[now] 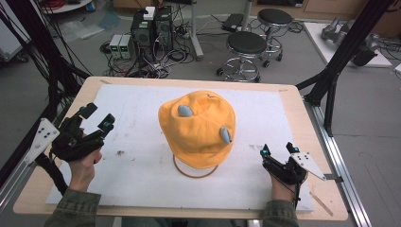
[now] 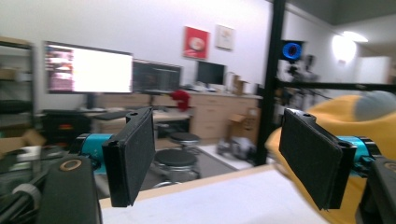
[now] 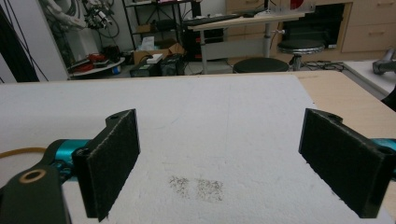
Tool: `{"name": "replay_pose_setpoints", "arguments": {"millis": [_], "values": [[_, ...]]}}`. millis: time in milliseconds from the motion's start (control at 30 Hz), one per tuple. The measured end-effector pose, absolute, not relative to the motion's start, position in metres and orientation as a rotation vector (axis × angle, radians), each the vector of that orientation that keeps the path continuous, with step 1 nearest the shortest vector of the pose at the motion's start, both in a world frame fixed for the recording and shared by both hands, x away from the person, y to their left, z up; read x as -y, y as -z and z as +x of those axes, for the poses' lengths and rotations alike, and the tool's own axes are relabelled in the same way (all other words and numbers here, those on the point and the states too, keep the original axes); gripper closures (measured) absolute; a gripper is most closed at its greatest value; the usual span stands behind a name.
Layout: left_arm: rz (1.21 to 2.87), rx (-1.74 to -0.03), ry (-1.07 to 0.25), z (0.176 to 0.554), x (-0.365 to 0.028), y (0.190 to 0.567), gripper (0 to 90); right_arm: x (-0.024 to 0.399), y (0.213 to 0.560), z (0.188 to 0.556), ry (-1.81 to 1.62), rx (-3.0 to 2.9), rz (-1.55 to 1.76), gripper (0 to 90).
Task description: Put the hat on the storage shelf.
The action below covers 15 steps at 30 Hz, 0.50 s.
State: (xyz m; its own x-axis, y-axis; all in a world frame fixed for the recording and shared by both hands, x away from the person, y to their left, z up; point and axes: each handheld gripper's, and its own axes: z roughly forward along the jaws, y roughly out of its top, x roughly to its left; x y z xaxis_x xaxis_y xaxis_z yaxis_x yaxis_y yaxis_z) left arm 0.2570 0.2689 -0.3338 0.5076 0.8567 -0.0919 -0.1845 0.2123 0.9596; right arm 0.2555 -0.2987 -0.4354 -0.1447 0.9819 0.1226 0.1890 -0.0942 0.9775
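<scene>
On white table mat (image 1: pixel 142 179), yellow hat (image 1: pixel 198 130) between spread-jawed left gripper (image 1: pixel 97 118) and right gripper (image 1: pixel 279 149); stools (image 1: pixel 247 43) behind.

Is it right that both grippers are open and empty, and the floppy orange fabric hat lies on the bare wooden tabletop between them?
Not quite. The floppy orange fabric hat lies on the white foam sheet covering the wooden tabletop, not on bare wood, as the high view shows. The rest holds: the left gripper and right gripper are open, empty, either side of it.

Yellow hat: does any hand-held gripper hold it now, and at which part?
Nothing is held. The left hand-held gripper and the right hand-held gripper are both open and empty, apart from the yellow hat.
</scene>
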Motion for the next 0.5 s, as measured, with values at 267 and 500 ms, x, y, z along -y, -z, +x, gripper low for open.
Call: {"name": "replay_pose_setpoints", "arguments": {"millis": [267,500], "values": [[1.080,-0.837,-0.949,0.247,-0.278,0.344,27.8,0.299,0.435,0.255,-1.311,-1.411,1.350,11.3],[1.061,-0.921,-0.970,0.244,-0.288,0.356,27.8,0.299,0.435,0.255,-1.311,-1.407,1.351,11.3]]}}
